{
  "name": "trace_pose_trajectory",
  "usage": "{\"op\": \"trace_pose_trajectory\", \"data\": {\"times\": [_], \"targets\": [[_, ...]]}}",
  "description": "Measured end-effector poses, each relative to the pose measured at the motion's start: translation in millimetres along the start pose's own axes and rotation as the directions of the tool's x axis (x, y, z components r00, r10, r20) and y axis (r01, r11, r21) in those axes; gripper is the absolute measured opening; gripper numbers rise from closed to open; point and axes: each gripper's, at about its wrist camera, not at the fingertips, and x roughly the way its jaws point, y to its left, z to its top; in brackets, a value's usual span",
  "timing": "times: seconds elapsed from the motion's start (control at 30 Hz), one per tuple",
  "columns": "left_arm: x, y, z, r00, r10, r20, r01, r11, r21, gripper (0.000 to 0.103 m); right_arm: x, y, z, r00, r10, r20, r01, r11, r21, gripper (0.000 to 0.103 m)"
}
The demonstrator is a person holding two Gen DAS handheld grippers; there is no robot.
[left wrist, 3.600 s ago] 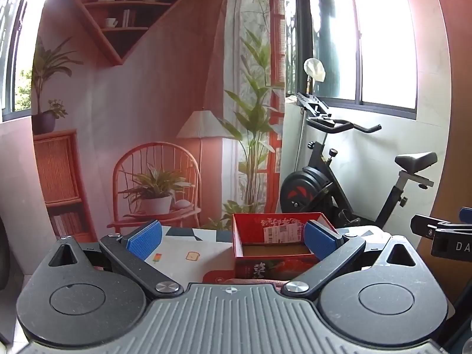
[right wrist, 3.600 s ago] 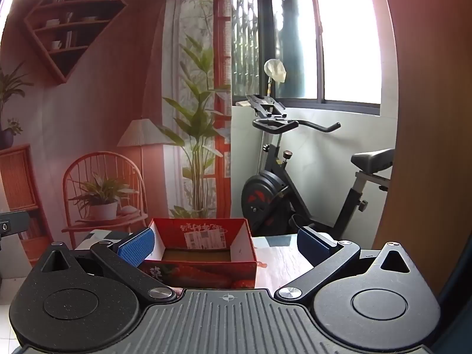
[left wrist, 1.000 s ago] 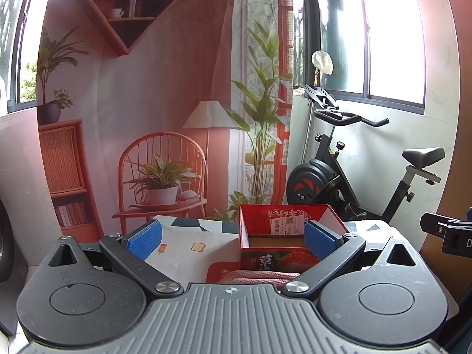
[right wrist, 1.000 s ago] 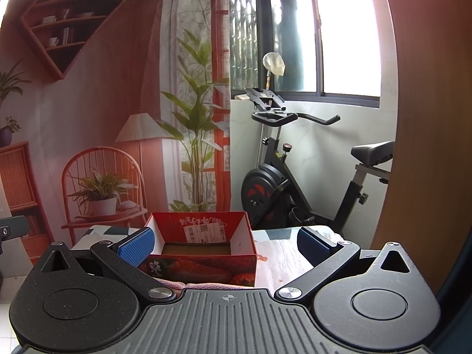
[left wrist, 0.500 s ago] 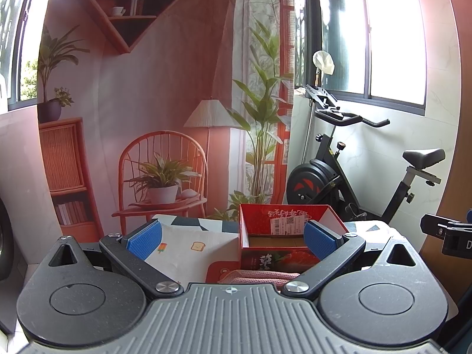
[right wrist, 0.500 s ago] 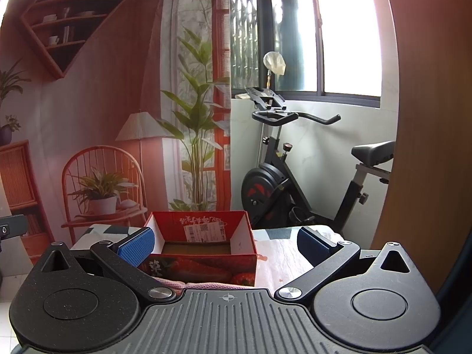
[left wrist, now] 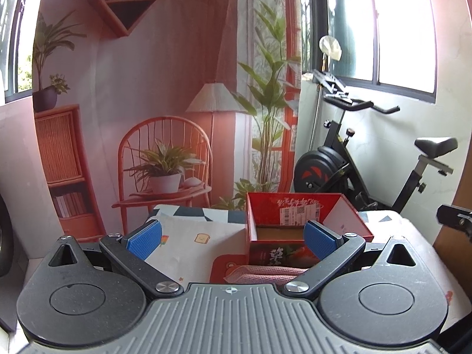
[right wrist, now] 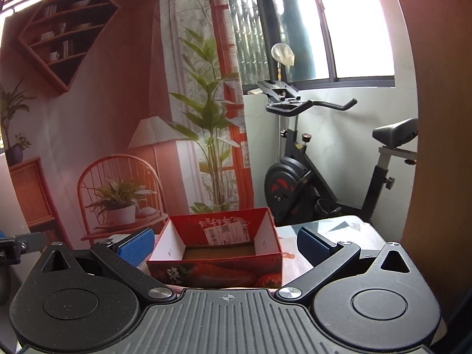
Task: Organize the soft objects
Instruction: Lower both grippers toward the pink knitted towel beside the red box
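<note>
Both grippers hover above the table (left wrist: 183,236), jaws spread wide, nothing between the blue pads. Left gripper (left wrist: 231,240) faces a red cardboard box (left wrist: 348,221) — open top, shipping label on the inner back wall, standing on the patterned tablecloth. Pink soft cloth (left wrist: 265,274) lies just in front of the box, touching its front wall, partly hidden by the gripper body. Right gripper (right wrist: 222,243) looks at the same box (right wrist: 215,271) — centred between its fingers. Exercise bike (right wrist: 309,183) behind the table.
</note>
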Motion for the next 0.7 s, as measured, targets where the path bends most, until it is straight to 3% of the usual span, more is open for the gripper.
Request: {"op": "trace_pose_trajectory", "data": {"times": [0.33, 0.47, 0.7], "targets": [[59.7, -3.7, -17.8, 0.996, 0.016, -0.084, -0.012, 0.999, 0.048, 0.103, 60.5, -5.7, -25.8, 0.994, -0.005, -0.109, 0.002, 1.000, -0.026, 0.103], [82.6, -6.3, -25.0, 0.994, -0.010, -0.112, 0.016, 0.999, 0.050, 0.103, 82.2, -7.8, -37.3, 0.988, 0.020, -0.154, -0.023, 1.000, -0.018, 0.103], [110.4, -21.2, -38.5, 0.989, -0.027, -0.144, 0.043, 0.993, 0.110, 0.103, 110.7, -9.9, -52.3, 0.982, -0.036, -0.188, 0.024, 0.997, -0.070, 0.103]]}}
